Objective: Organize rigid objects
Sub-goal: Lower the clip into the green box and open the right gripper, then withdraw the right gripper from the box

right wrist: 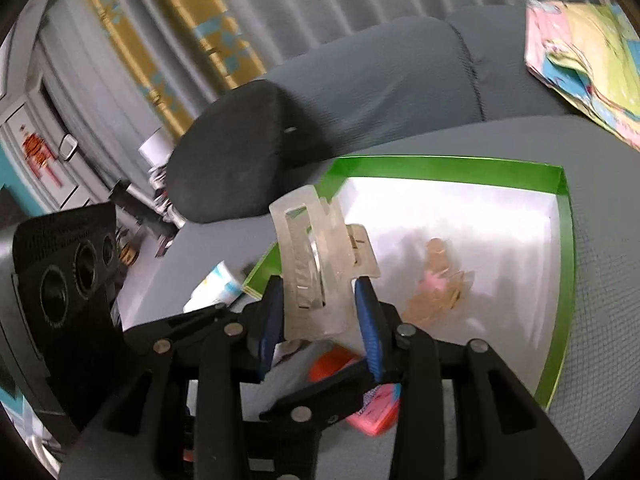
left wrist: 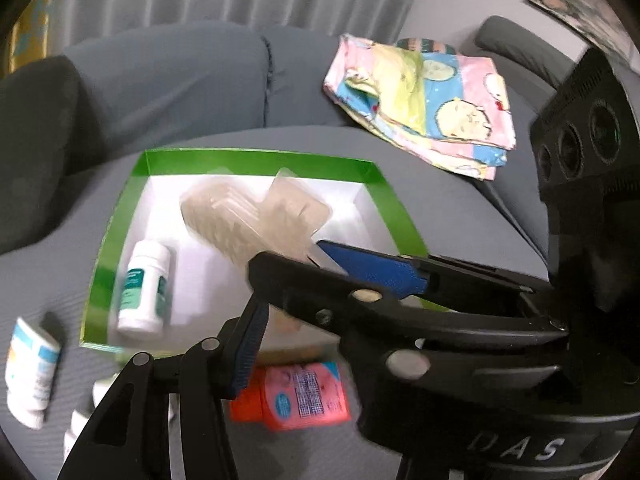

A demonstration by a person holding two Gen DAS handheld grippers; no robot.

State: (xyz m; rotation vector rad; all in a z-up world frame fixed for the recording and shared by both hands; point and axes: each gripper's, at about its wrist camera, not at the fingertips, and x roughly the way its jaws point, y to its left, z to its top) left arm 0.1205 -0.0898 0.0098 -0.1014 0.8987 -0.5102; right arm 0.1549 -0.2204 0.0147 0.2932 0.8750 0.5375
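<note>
Right tool (right wrist: 320, 316) clamps translucent hair claw clip (right wrist: 316, 268) over near-left corner of green tray (right wrist: 560, 216), prob. to drop in w/ others; left tool (left wrist: 288, 300) released.

You have a translucent, frosted plastic hair clip (right wrist: 316, 276) between blue textured rubbery pads (right wrist: 370, 332). Beneath it, the tray (right wrist: 564, 264) shows glossy green walls and a smooth white floor, on matt grey woven sofa fabric (right wrist: 600, 320).

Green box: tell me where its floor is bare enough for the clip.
The green box has bare white floor along its far wall and right side. Near the small tan clip and white bottle it is crowded. The right gripper holds the translucent hair clip.
</note>
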